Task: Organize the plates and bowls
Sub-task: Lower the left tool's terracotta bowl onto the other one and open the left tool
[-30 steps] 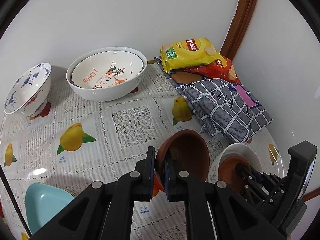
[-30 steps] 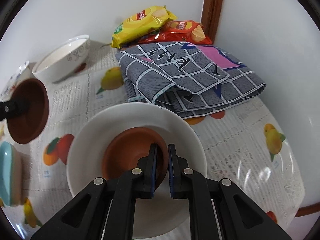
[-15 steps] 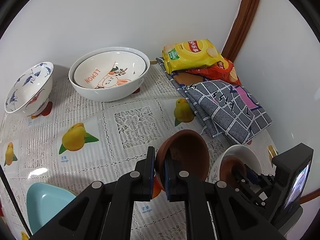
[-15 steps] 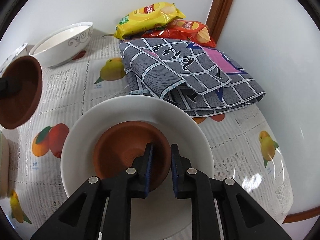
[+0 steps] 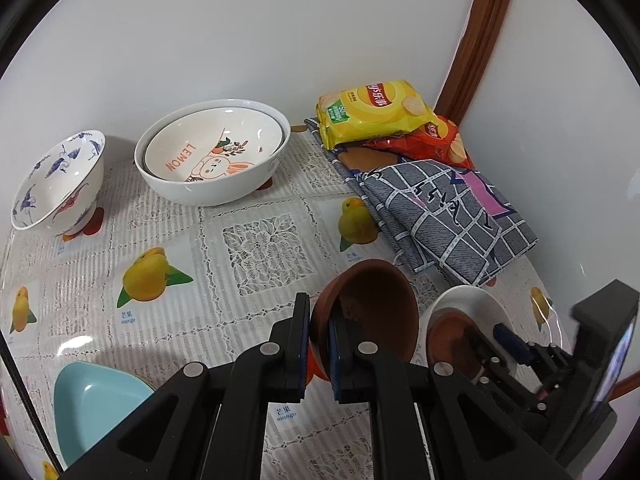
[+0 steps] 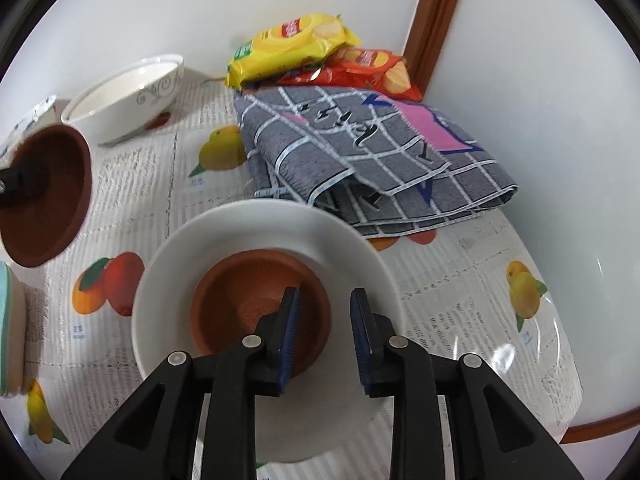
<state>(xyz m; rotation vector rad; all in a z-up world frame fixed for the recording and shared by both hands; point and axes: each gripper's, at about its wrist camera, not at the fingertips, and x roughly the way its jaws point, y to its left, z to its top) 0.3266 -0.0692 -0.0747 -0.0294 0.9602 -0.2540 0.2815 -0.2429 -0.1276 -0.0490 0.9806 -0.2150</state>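
While our right gripper (image 6: 323,314) opens, its pads off the brown clay bowl (image 6: 240,300) in the white plate (image 6: 180,264), our left gripper (image 5: 319,344) pinches another clay bowl's (image 5: 376,304) rim beside that plate.

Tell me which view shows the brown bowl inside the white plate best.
Right wrist: the brown bowl fills the frame center, whole rim visible inside the white plate. Left wrist catches it only at the lower right, partly hidden behind the right gripper.
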